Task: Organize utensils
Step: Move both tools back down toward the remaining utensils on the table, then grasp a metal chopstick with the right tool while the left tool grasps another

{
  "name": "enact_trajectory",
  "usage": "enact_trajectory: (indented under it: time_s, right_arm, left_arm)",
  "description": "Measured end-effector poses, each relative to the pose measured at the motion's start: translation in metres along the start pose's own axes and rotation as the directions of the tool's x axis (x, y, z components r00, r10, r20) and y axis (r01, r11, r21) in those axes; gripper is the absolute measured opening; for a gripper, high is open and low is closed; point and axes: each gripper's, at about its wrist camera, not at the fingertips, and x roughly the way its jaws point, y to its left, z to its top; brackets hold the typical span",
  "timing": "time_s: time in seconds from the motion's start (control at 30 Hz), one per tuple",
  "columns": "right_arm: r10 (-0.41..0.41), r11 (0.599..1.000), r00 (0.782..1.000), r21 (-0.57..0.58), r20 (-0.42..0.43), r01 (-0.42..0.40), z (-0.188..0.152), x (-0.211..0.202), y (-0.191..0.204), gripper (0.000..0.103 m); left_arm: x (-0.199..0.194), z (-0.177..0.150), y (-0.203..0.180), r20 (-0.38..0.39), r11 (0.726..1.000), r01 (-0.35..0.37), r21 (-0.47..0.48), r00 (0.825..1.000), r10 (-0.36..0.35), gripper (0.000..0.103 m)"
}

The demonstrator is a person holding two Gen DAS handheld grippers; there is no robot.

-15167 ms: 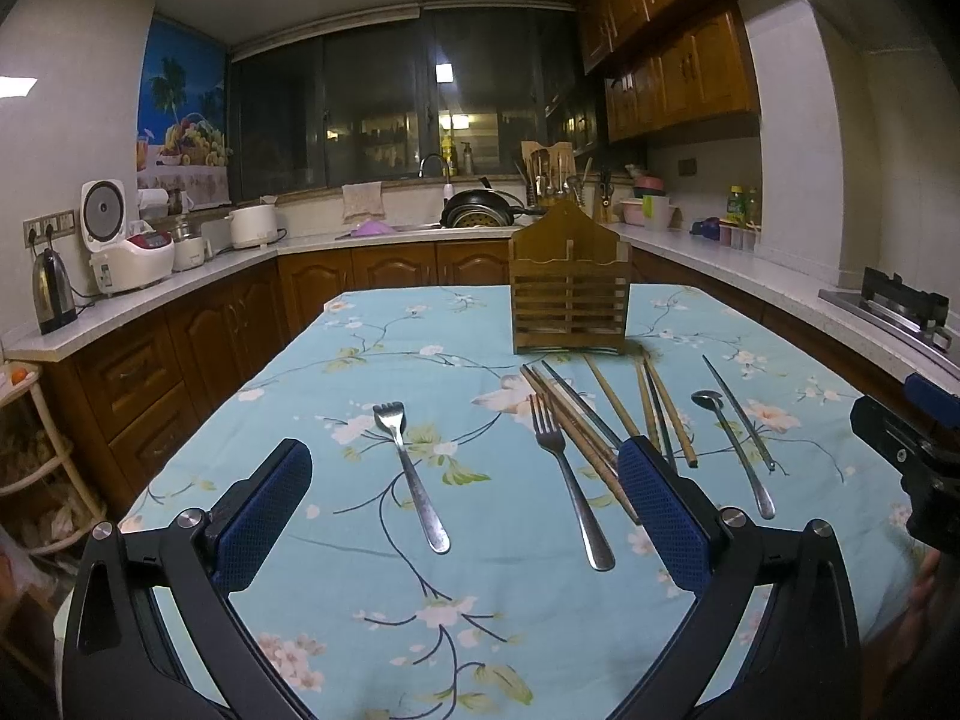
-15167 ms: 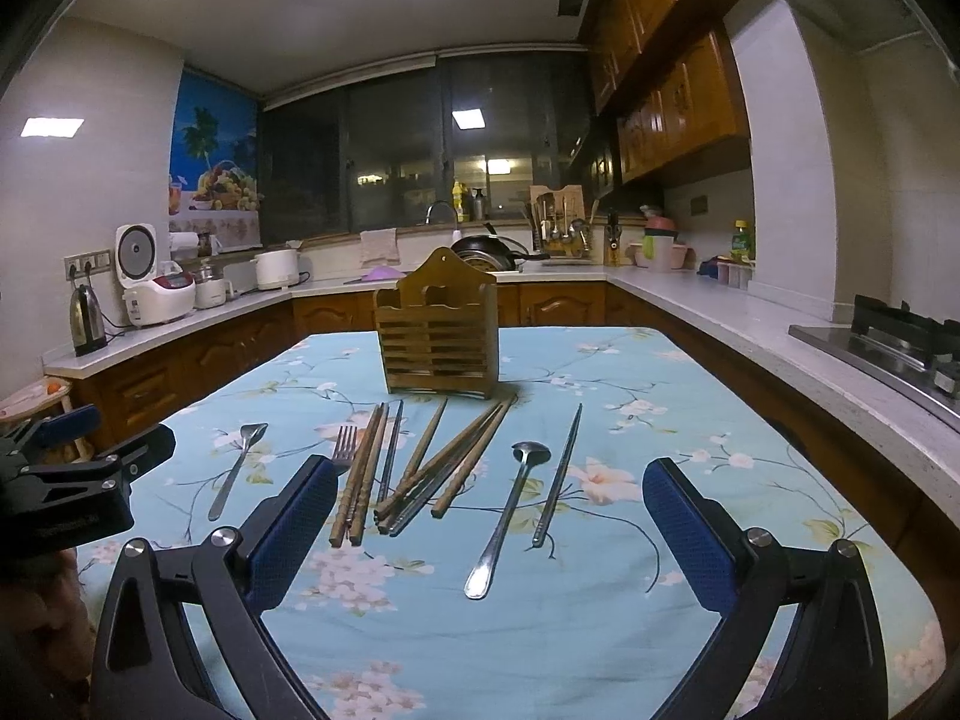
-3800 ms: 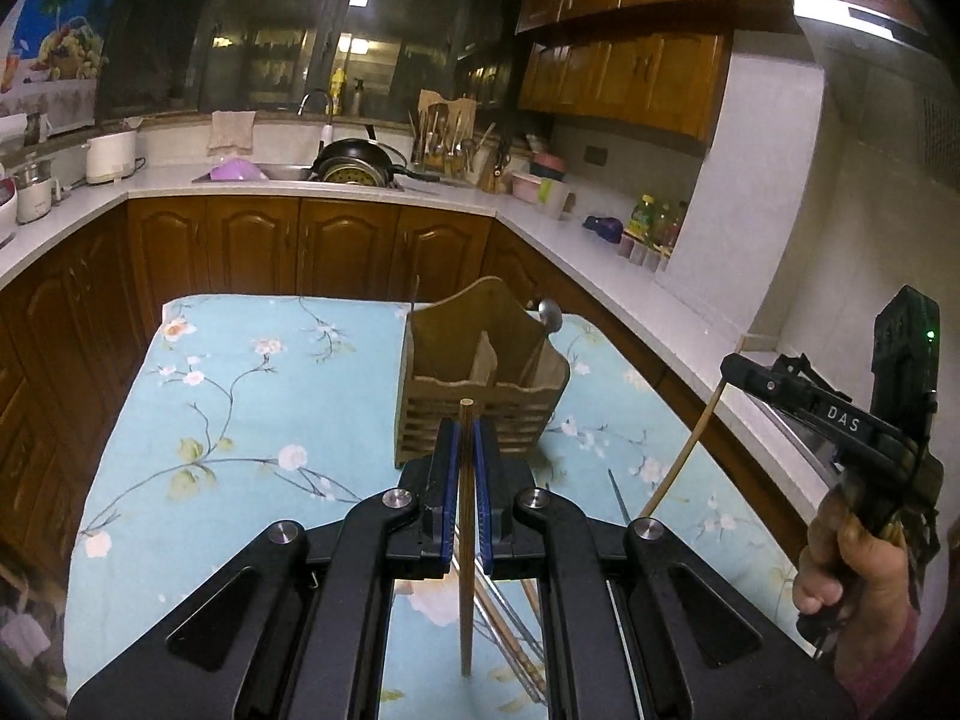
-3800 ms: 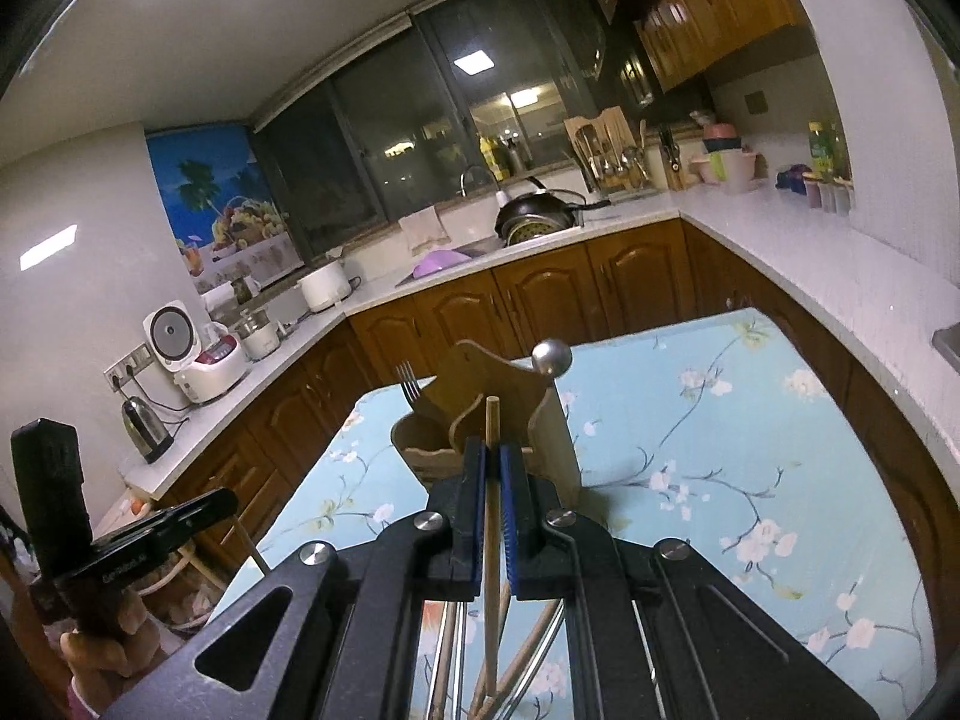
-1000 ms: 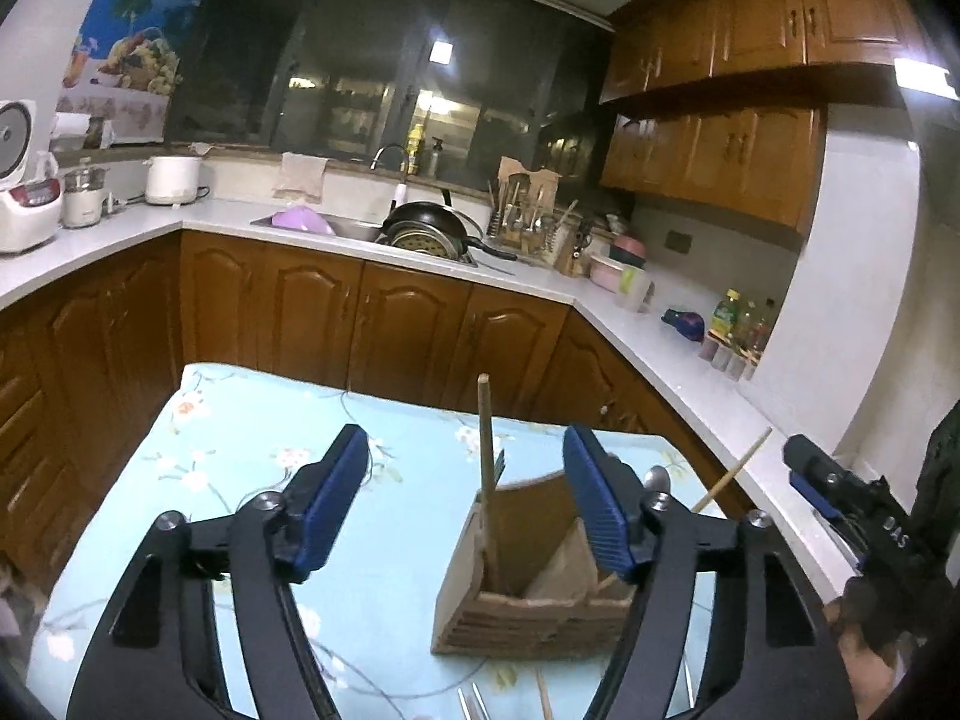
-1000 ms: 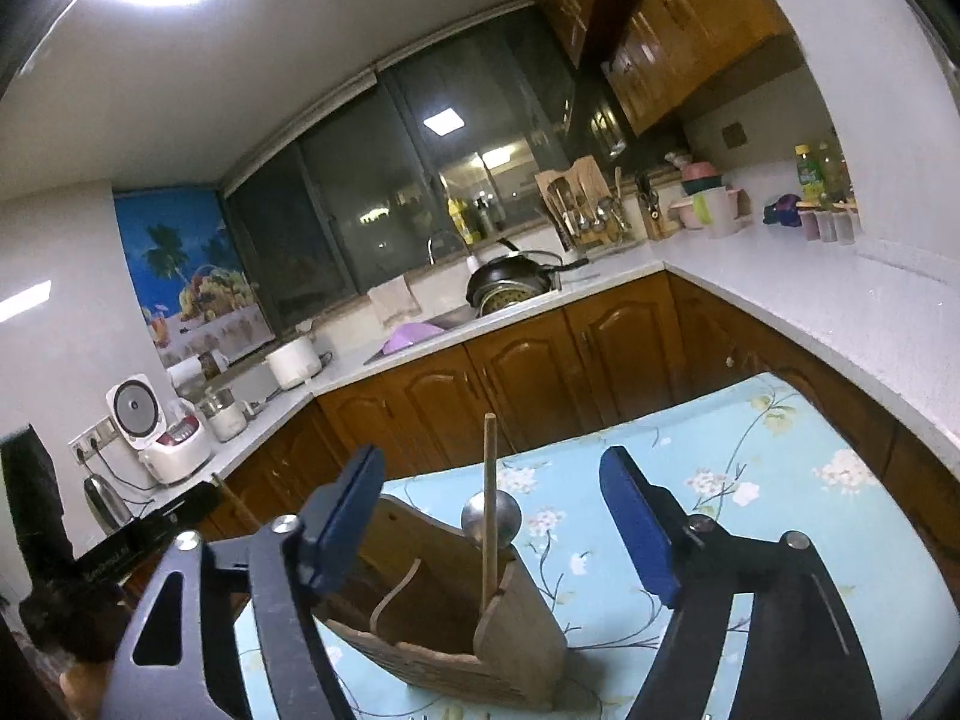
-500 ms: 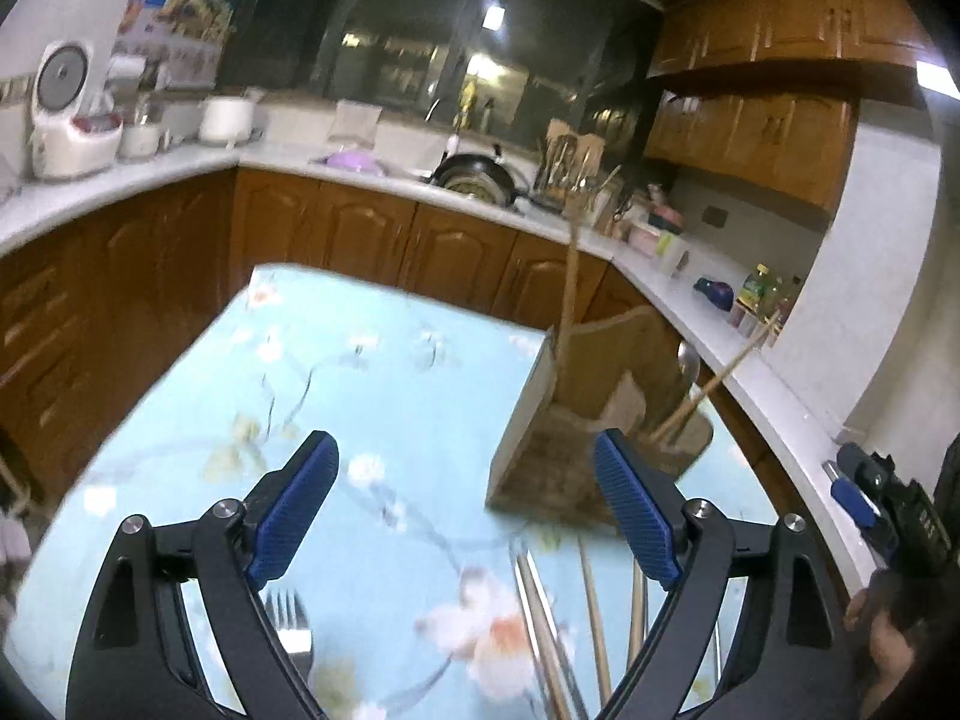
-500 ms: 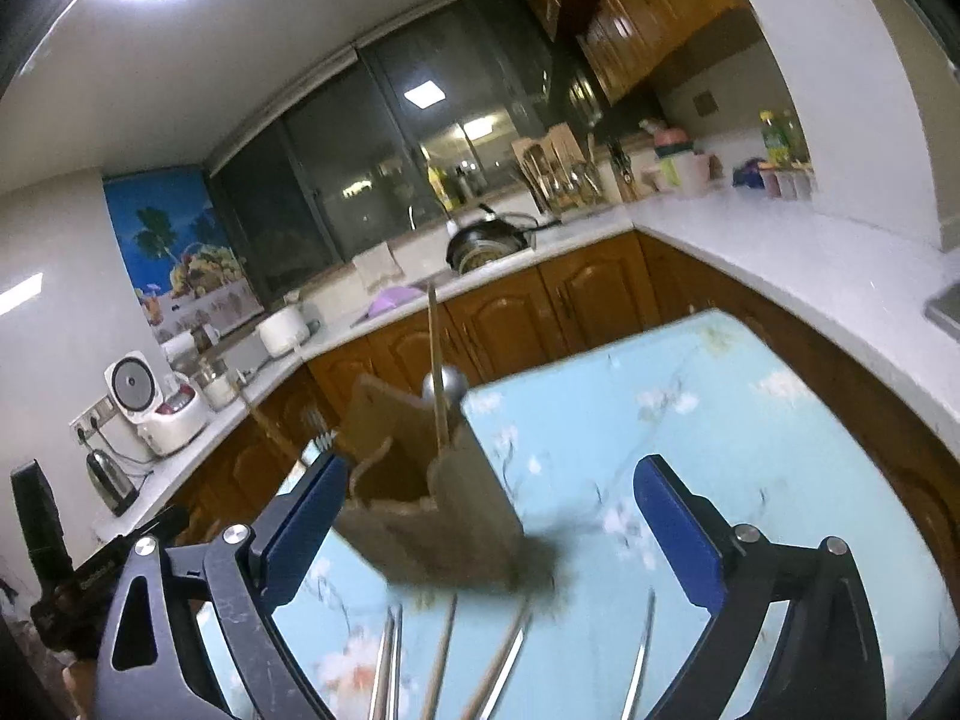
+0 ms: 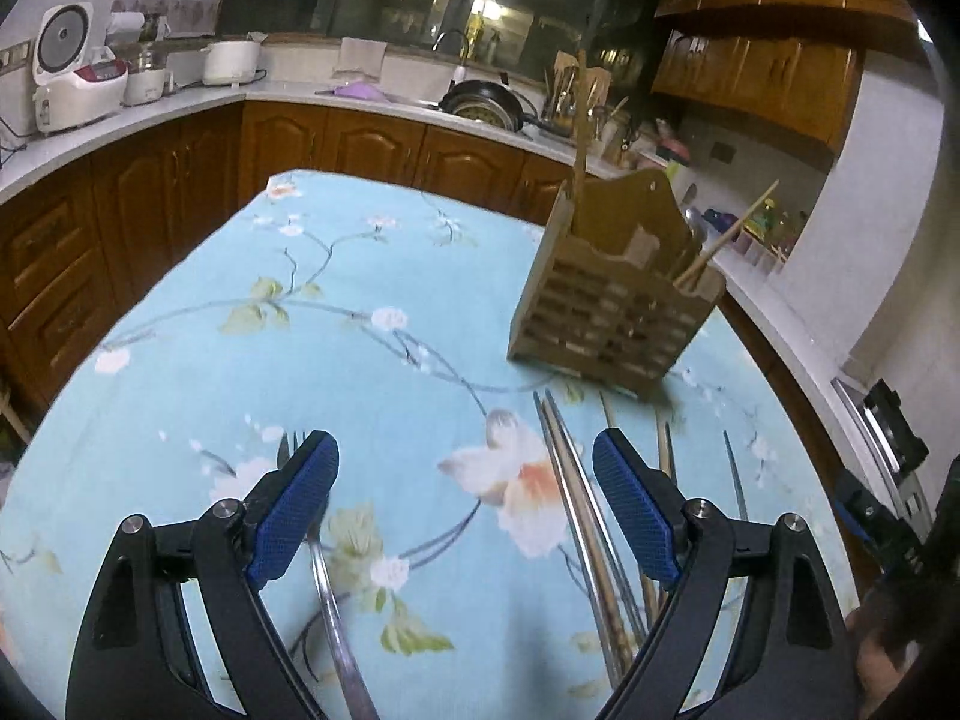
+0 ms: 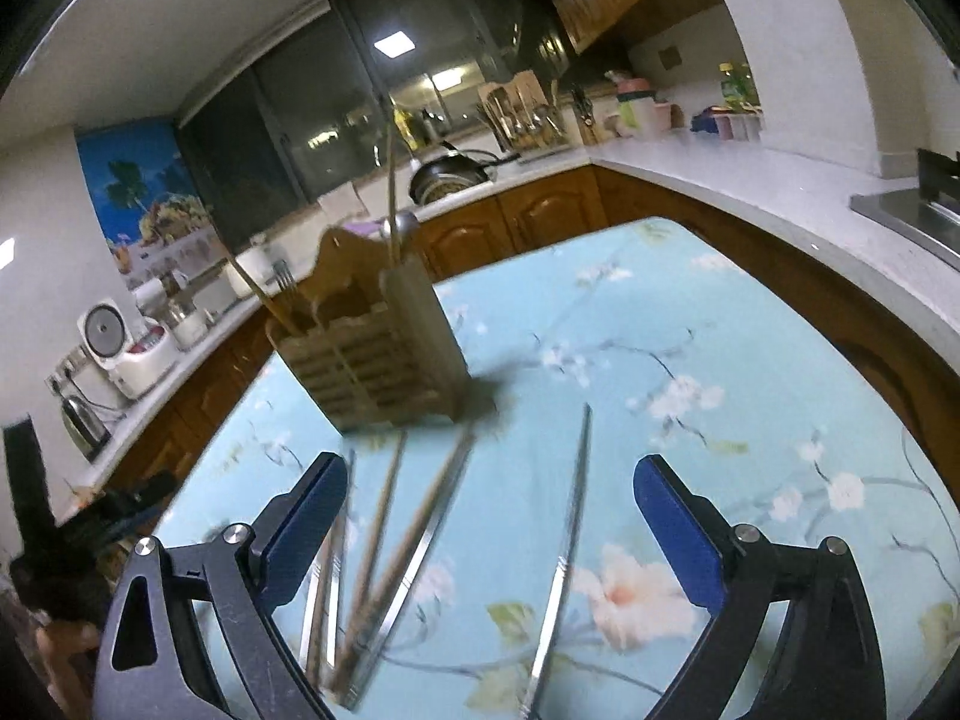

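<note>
Both my tongs hang over the table with their jaws spread wide and nothing between the pads. My left gripper [image 9: 465,510] has just been opening, and its blue pads frame a bare stretch of the floral tablecloth [image 9: 360,324]; a metal fork [image 9: 336,600] lies on the cloth just inside the left pad, running down to the bottom edge of the frame, not touched by either pad. A bundle of chopsticks [image 9: 588,534], wooden and metal together, lies just inside the right pad, also apart from it. The wooden utensil holder [image 9: 612,306] stands on the cloth in the upper right of the left view, with one chopstick upright in its near corner and another leaning out to the right. My right gripper [image 10: 489,528] has likewise just been opening and holds nothing. In its view a single metal chopstick [image 10: 567,540] lies on the cloth in the lower middle of the frame, between the pads but clear of both, and the blurred bundle of chopsticks [image 10: 384,552] fans out beside the left pad. The holder [image 10: 372,354] sits in the left centre of that frame, with a fork [image 10: 285,285] and a spoon [image 10: 405,222] standing in it among the chopsticks. At the lower left edge I see my other hand [image 10: 54,648] on its tool.
</note>
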Motion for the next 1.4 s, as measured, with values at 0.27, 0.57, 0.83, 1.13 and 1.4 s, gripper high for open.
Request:
enact_trajectory:
  time_s: [0.27,0.57,0.83,1.13,1.4]
  right_arm:
    - [-0.008,1.0,0.999,-0.006,-0.037,0.008,-0.011,0.004,-0.003,0.098]
    - [-0.016,0.999,0.996,-0.047,-0.085,0.012,-0.002,0.024,0.008,0.097]
    - [0.0,0.999,0.991,-0.044,-0.135,-0.006,0.009,0.05,0.012,0.066]
    - [0.004,0.999,0.966,-0.033,-0.26,-0.013,0.014,0.103,0.017,0.037]
    - [-0.07,0.994,0.934,-0.103,-0.35,0.036,0.008,0.141,0.027,0.018]
  left_arm:
    - [0.012,-0.008,-0.001,-0.06,1.0,0.001,-0.007,0.998,-0.001,0.089]
    - [0.038,0.004,-0.014,-0.132,0.999,-0.01,0.054,0.991,0.017,0.089]
    - [0.072,0.018,-0.028,-0.187,0.994,-0.029,0.109,0.981,0.05,0.088]
    - [0.116,0.025,-0.045,-0.267,0.986,-0.032,0.162,0.961,0.075,0.071]
    - [0.143,0.022,-0.05,-0.314,0.985,-0.016,0.17,0.947,0.07,0.06]
